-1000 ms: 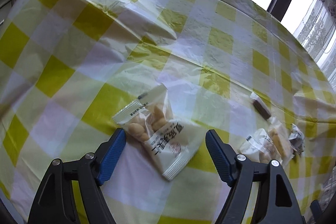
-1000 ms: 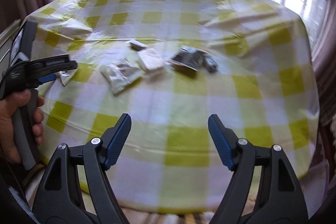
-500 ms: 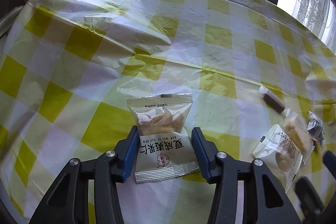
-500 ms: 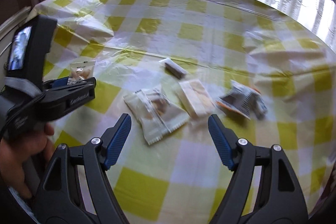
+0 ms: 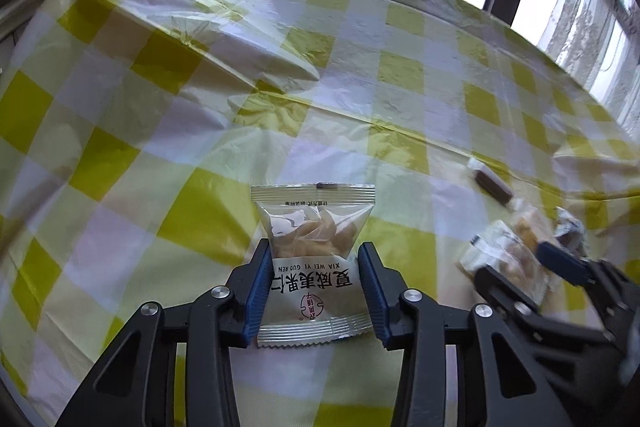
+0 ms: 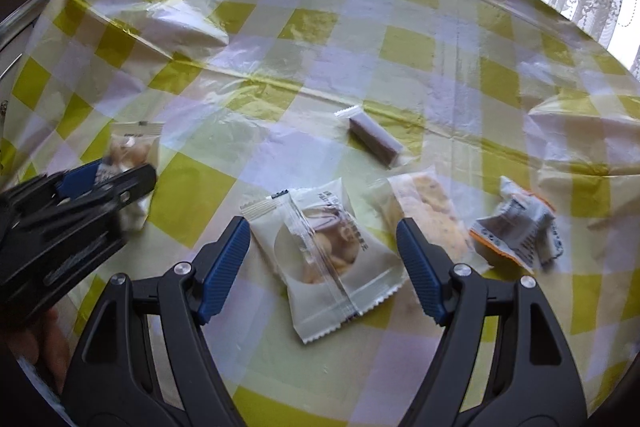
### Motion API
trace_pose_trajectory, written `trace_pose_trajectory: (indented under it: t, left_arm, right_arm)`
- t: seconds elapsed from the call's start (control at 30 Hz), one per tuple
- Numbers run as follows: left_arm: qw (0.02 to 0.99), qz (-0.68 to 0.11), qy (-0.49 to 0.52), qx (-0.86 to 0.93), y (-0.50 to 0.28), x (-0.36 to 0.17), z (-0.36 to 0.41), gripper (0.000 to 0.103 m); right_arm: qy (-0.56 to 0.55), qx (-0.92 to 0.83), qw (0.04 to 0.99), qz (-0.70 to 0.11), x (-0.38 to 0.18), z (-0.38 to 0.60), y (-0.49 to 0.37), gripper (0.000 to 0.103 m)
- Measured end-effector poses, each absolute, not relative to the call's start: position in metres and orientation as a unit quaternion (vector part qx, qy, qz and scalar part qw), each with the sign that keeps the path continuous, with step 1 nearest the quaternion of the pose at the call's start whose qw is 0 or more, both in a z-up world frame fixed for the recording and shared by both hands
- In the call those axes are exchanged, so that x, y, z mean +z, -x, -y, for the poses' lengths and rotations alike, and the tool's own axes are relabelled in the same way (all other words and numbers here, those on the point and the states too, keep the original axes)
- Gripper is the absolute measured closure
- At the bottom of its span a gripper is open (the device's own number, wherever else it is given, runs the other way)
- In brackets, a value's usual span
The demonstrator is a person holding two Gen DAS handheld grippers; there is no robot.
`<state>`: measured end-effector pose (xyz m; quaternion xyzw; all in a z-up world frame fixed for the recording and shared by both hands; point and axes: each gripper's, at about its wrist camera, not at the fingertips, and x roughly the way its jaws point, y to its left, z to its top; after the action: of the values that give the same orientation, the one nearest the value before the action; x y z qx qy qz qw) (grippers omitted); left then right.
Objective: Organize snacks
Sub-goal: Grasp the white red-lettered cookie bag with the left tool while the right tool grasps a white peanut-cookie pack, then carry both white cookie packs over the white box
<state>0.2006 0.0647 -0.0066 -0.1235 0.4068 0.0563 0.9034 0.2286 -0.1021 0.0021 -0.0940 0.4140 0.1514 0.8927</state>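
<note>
Three packets (image 6: 424, 215) nearby (one crumpled (image 6: 516, 227))

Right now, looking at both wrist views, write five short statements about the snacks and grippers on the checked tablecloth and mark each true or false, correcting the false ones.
1. The left gripper has a nut packet between its blue pads. True; its jaws are closing on it.
2. The right gripper is clamped on a packet. False; its jaws stand wide, clear of the biscuit packet between them.
3. A small brown bar lies beyond the biscuit packet. True.
4. The crumpled grey and orange wrapper lies left of the biscuit packet. False; it lies to the right.
5. The tablecloth is red and white. False; yellow and white.
</note>
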Motion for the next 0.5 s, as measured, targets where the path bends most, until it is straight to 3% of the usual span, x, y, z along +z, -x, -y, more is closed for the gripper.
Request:
trace_pose_trajectory:
  t: [0.07, 0.2, 0.5]
  left_arm:
    - [0.903, -0.406, 0.130, 0.047, -0.193, -0.007, -0.066, 0.060]
    - [0.903, -0.407, 0.133, 0.038, -0.177, -0.006, -0.064, 0.060]
    - [0.900, -0.408, 0.150, 0.020, -0.162, -0.005, -0.060, 0.060]
  right_arm:
    - [0.093, 0.152, 0.888, -0.423, -0.003, 0.100, -0.233, 0.029]
    - [0.075, 0.170, 0.886, -0.424, -0.003, 0.100, -0.233, 0.046]
    - [0.054, 0.155, 0.893, -0.420, -0.004, 0.117, -0.207, 0.048]
